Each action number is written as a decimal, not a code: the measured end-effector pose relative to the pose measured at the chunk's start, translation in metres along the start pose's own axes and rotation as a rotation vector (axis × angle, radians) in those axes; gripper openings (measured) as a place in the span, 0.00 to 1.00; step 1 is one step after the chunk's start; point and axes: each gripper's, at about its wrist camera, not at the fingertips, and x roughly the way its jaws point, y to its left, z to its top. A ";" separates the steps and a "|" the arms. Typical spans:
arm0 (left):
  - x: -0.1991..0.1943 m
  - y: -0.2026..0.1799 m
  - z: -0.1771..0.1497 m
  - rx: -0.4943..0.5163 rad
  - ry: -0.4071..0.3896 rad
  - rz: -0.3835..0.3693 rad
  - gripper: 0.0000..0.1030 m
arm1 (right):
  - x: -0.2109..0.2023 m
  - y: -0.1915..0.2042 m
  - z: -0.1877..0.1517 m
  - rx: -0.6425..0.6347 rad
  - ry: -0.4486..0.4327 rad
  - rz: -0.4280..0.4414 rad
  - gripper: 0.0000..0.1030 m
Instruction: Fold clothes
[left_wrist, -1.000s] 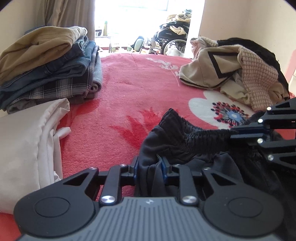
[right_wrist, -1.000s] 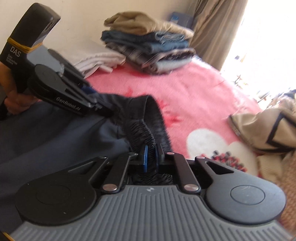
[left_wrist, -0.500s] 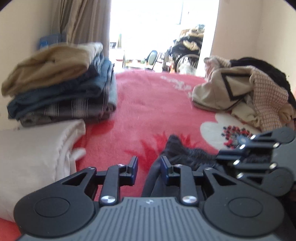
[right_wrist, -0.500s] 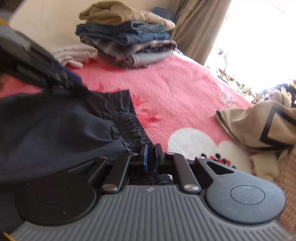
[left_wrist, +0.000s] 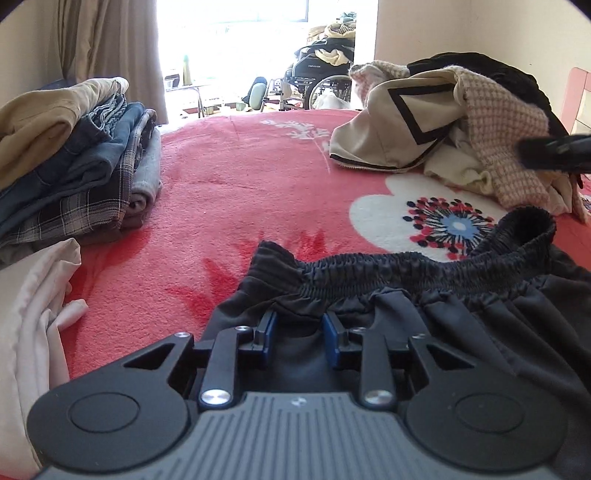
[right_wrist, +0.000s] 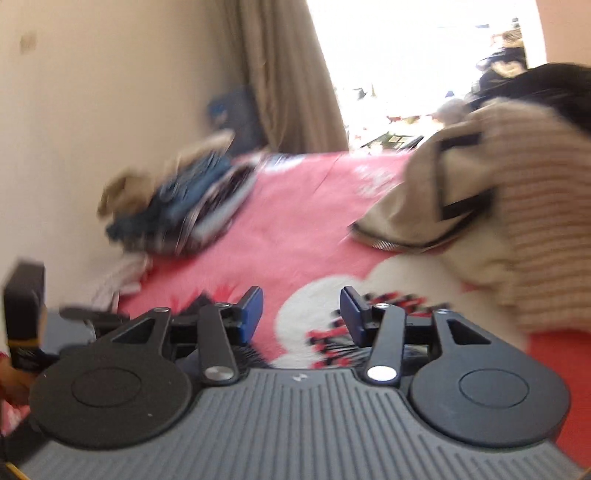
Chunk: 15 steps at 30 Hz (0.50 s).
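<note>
Dark navy trousers with an elastic waistband (left_wrist: 406, 269) lie flat on the red flowered blanket (left_wrist: 240, 177). My left gripper (left_wrist: 298, 334) is open just above the trousers' cloth below the waistband, holding nothing. My right gripper (right_wrist: 301, 308) is open and empty, raised above the blanket's white flower; its view is blurred. Part of the right gripper shows dark at the left wrist view's right edge (left_wrist: 554, 151). The left gripper's handle (right_wrist: 26, 314) shows at the right wrist view's left edge.
A stack of folded clothes (left_wrist: 70, 162) stands at the left by the wall, with a folded white garment (left_wrist: 29, 317) in front of it. A heap of unfolded clothes (left_wrist: 443, 122) lies at the right. Curtain and bright doorway are behind.
Both grippers have opened and let go of the trousers' waistband. The trousers now lie flat on the blanket. The right gripper has lifted and swung away to the right.
</note>
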 end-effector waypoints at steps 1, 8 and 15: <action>0.000 0.000 0.000 0.000 -0.002 0.002 0.29 | -0.011 -0.009 -0.003 0.002 0.000 -0.021 0.50; 0.002 -0.001 -0.002 0.005 -0.010 0.012 0.29 | -0.041 -0.065 -0.044 0.013 0.152 -0.117 0.54; 0.002 -0.002 -0.003 0.005 -0.012 0.017 0.29 | -0.038 -0.105 -0.069 0.202 0.177 -0.074 0.55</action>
